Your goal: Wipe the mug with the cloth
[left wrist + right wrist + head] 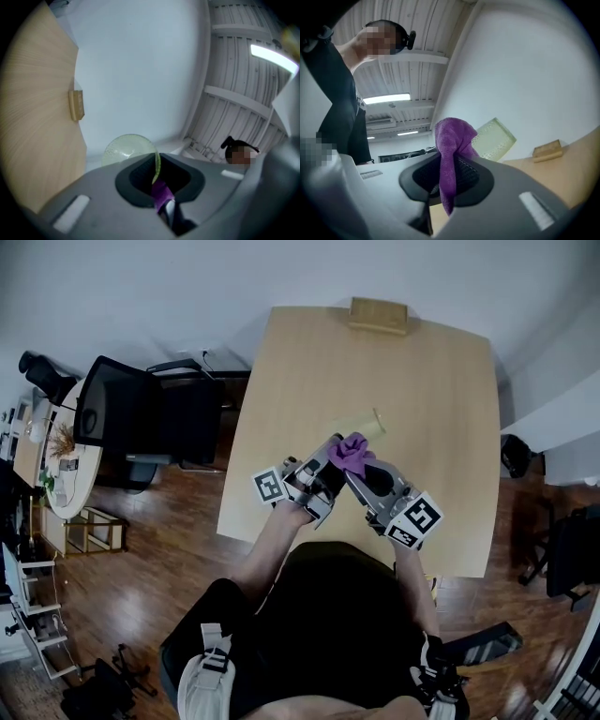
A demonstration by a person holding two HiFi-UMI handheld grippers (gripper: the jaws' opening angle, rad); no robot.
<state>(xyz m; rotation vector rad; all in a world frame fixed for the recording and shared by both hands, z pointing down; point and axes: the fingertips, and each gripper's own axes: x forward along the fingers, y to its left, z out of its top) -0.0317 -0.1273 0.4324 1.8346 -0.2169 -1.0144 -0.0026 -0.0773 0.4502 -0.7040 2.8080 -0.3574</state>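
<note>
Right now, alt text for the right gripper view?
The right gripper is shut on a purple cloth that bunches above the jaws, with a pale green mug tilted just behind it. At right, a small wooden block sits on the light wood table; a person in dark clothes is at left.

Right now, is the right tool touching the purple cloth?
Touching. The right gripper view shows the cloth pinched between the jaws of the right tool, its tail hanging out below.
</note>
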